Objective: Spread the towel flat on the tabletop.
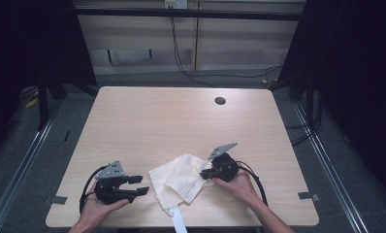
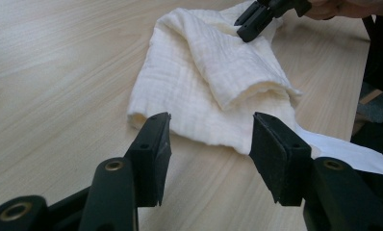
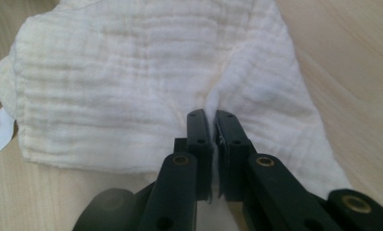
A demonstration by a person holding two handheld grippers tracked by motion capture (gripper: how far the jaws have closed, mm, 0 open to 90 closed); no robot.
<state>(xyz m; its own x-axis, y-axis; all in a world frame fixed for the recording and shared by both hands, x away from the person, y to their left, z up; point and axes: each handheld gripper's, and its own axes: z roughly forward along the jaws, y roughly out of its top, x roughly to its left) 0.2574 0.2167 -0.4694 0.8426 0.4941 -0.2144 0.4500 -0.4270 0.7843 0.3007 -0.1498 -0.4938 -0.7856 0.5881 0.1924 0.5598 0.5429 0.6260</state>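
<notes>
Table [image 1: 181, 116]: right gripper [image 3: 213, 120] pinches cloth [image 3: 132, 96] fold, seen close-up.

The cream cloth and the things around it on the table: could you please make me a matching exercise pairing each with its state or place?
Things:
1. left hand-held gripper
2. right hand-held gripper
3. cream cloth
4. dark round hole

States or places:
A. crumpled near the table's front edge
B. jaws open, nothing between them
C. far side of the tabletop
D. jaws pinched shut on fabric

Pairs: 1-B, 2-D, 3-A, 4-C
</notes>
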